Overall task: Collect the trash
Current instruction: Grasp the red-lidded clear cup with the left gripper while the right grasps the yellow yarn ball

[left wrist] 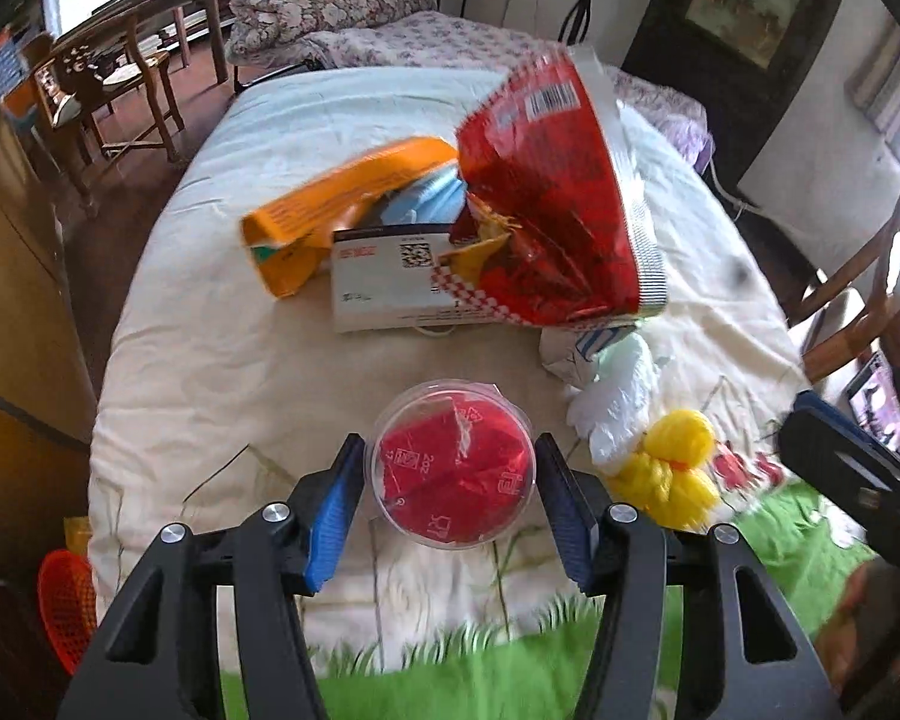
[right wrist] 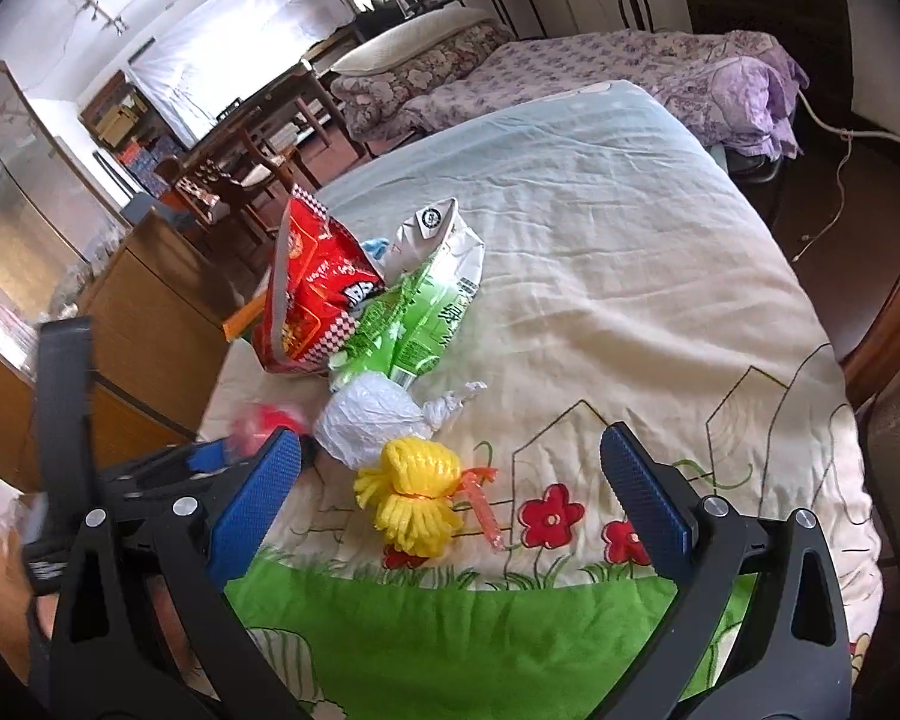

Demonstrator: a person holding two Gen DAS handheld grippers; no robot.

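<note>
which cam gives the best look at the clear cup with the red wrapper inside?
Left wrist. The clear cup sits centred between the left tongs, rim and red wrapper fully visible from above. In the right wrist view the cup is only a blurred red patch, mostly hidden behind a finger of the right tongs.

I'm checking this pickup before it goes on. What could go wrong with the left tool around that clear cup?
1. The clear plastic cup looks thin; the left tool flanks it, and a hard squeeze might buckle it or make it slip out.
2. The red wrapper sits loose inside and could fall out if the cup tips.
3. The yellow netting and white plastic bag lie close by and could get nudged.
</note>
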